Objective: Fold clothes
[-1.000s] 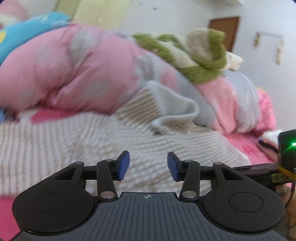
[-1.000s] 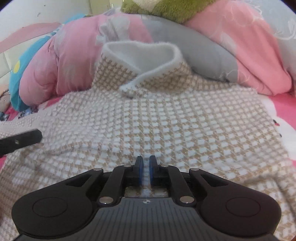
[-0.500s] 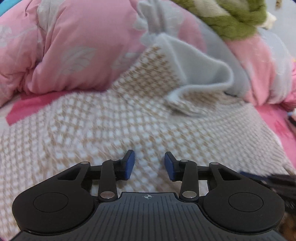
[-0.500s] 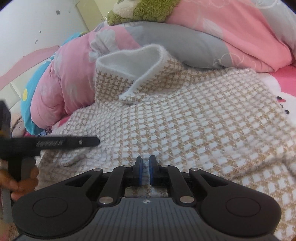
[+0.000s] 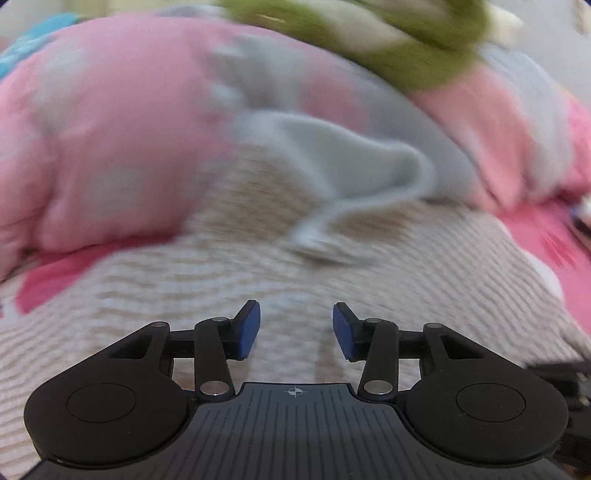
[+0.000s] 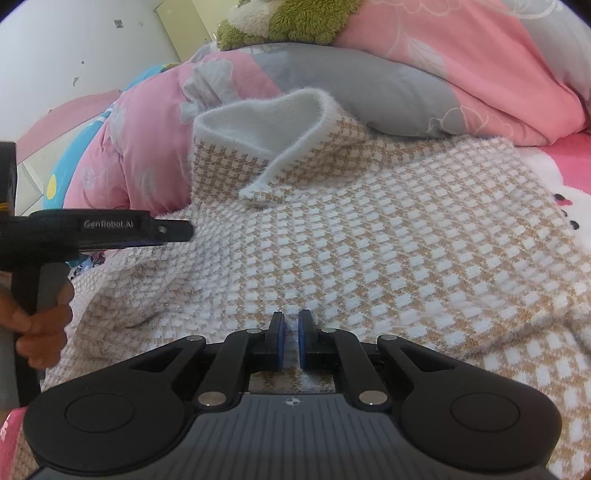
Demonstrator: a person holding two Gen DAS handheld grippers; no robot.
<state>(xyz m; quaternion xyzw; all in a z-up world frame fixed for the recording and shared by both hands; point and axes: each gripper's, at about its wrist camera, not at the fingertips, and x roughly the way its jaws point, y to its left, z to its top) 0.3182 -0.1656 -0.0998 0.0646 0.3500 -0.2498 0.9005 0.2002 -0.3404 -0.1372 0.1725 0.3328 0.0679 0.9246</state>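
Note:
A beige-and-white checked sweater lies spread flat on the bed, its white collar folded open at the far side. My right gripper sits at the near hem, shut on the sweater, with knit showing under the pads. In the right wrist view my left gripper reaches in from the left over the sweater's left side, held by a person's hand. The left wrist view is blurred: the left gripper hovers over the sweater, its jaws opening with nothing between them, and the collar lies ahead.
A bulky pink and grey duvet is piled right behind the collar, with a green and white fluffy blanket on top. A pink bed sheet shows to the right of the sweater. A white wall stands at the back left.
My left gripper has swept across the sweater's left side and further into the right wrist view, its view tilting and blurring. The right gripper stays shut at the hem, its view rolled slightly.

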